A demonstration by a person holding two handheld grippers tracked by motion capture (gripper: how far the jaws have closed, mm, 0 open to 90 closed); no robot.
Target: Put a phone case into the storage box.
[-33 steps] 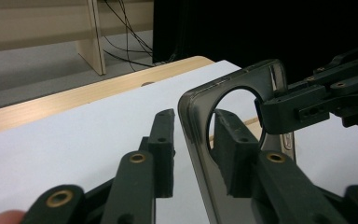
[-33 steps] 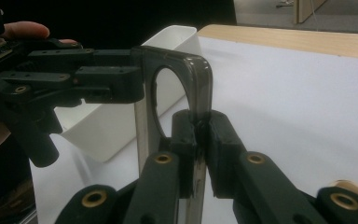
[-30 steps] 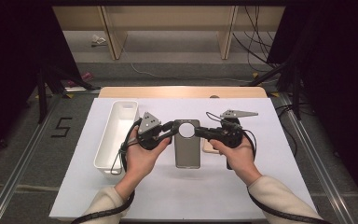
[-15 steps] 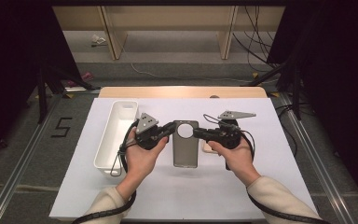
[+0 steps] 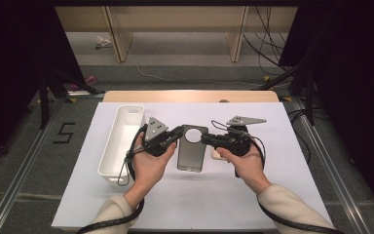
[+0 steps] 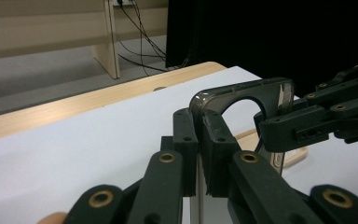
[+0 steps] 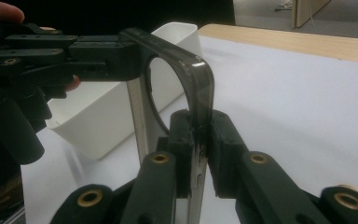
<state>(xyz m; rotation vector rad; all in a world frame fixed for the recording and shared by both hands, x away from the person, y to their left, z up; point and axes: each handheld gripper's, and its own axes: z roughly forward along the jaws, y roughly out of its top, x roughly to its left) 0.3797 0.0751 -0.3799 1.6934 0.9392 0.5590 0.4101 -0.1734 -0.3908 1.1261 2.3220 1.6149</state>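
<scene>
Spanning the gap between them, the grey phone case [image 5: 192,148] is clamped by left tool [image 5: 177,131] and right tool [image 5: 205,139].

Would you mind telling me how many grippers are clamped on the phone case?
2: the left gripper grips the phone case at its top left edge, the right gripper at its top right.

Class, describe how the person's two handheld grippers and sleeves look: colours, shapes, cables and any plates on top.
The left gripper and right gripper are black, each with two jointed jaws pinned by brass-coloured rivets. A grey three-cornered plate sits on top of each. A black cable trails from each gripper back along the forearm. The person wears light cream sleeves.
</scene>
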